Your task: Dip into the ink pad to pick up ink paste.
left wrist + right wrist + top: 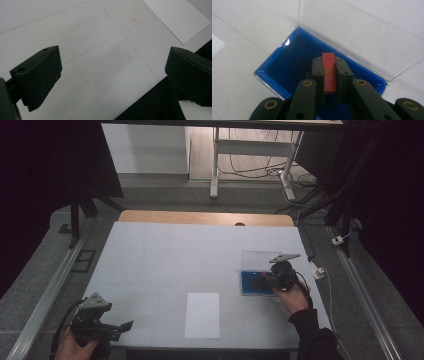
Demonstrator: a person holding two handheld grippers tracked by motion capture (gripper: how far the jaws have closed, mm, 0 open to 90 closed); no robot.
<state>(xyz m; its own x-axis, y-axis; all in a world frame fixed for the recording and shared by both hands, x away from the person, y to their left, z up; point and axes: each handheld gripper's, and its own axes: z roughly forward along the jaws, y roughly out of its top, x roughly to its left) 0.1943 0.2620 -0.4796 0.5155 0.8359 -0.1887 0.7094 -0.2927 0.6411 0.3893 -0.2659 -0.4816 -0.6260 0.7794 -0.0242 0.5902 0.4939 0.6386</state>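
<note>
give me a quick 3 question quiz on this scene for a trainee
1. True or false: the right gripper is shut on the red block.
2. Multiple choice: the blue box has its clear lid A) shut, B) open and standing behind the box, C) lying on the white sheet.
3. Short answer: what is between the jaws of the left gripper?

Key
1. True. The jaws press on both sides of the block, above the box's blue lining.
2. B.
3. Nothing. The jaws stand wide apart over the table, near the white sheet.
</note>
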